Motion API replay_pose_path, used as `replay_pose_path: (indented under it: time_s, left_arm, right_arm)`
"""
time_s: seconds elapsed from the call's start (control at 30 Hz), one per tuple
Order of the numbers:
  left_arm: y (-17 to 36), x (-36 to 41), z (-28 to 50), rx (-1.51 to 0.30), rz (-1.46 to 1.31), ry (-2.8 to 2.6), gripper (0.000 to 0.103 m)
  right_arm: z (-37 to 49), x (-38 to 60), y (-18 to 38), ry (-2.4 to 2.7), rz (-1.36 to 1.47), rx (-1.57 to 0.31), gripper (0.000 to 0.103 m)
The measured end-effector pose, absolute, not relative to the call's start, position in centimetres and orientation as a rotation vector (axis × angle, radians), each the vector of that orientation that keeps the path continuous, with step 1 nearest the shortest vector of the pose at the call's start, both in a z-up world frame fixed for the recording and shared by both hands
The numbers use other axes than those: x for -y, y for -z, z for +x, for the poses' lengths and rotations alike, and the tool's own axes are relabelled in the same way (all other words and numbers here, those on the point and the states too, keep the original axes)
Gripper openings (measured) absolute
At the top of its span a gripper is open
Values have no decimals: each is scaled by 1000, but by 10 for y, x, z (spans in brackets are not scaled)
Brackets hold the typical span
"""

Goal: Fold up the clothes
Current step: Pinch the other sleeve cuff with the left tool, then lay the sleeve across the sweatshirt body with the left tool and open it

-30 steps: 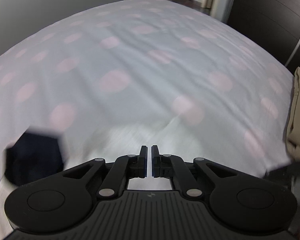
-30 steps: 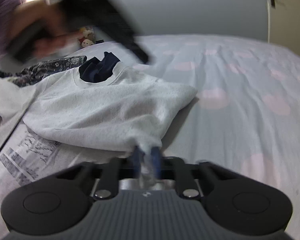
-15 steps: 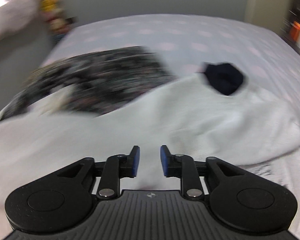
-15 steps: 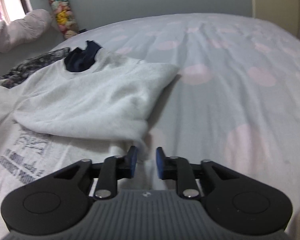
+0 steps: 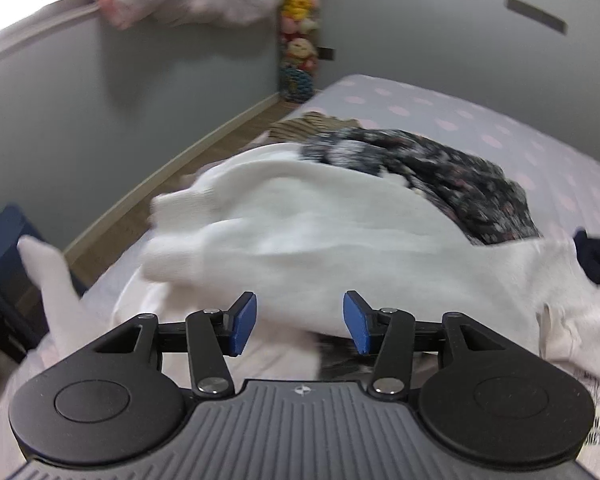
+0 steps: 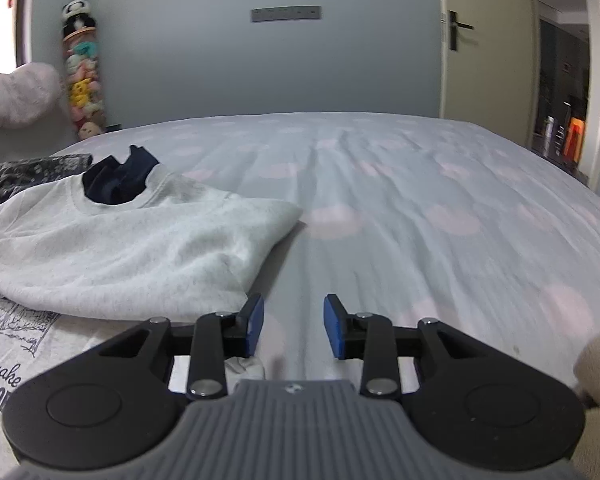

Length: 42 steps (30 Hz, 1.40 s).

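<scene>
Nearest in my left wrist view, the left gripper stands spread wide, its blue pads bare and holding nothing, poised just above a white knitted sweater whose ribbed cuffs bunch softly toward the bed's left edge. Under that sweater, at the lower right, lies a pale printed T-shirt, its lettering cut off by the frame. Beyond the knit lies a crumpled dark floral garment, blurred by motion, and behind it a brownish striped cloth too smeared for me to identify. In my right wrist view, the right gripper is likewise released and empty, hovering over the bedsheet, a smooth grey cotton with pale pink dots and shallow creases. Just left of its fingers rests the folded grey sweatshirt, fleecy and heathered, with a navy garment showing through its neck opening. It overlaps the printed T-shirt at the lower left. Farthest off, a column of stuffed toys stands against the grey wall, beside a door at the right.
</scene>
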<state>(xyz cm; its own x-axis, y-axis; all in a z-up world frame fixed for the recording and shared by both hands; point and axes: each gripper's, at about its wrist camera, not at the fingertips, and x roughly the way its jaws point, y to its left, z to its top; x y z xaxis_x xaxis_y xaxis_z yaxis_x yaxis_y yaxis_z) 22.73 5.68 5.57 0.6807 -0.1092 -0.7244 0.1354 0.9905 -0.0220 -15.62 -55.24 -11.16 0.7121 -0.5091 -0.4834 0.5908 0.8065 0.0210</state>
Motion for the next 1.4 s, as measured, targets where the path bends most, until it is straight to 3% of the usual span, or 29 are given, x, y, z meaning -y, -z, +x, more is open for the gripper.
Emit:
replay_pose_path:
  time_s: [0.27,0.5,0.63,0.73,1.1,1.4]
  left_arm:
    - [-29,-119,251,-785,-211,105,49]
    - [-2,-147,263,-780,-438,79,50]
    - [-11,-145,261,-750,-416,82,24]
    - [-36,-130,256,-712,-319,102,17]
    - [-169,6,210,-459,-113,370,15]
    - [-200,189,173,-438,89,608,12]
  right_arm:
    - [-171,519,89,718,105,-417,53]
    - [-170,477,81,711,29,-417,55]
    - [-159,461,87,664,-75,-433,55]
    - [-153,461,95,641,-77,-463,55]
    - [-157,482,98,627,42,-443,55]
    - [-159,508,98,643,149,-409,55]
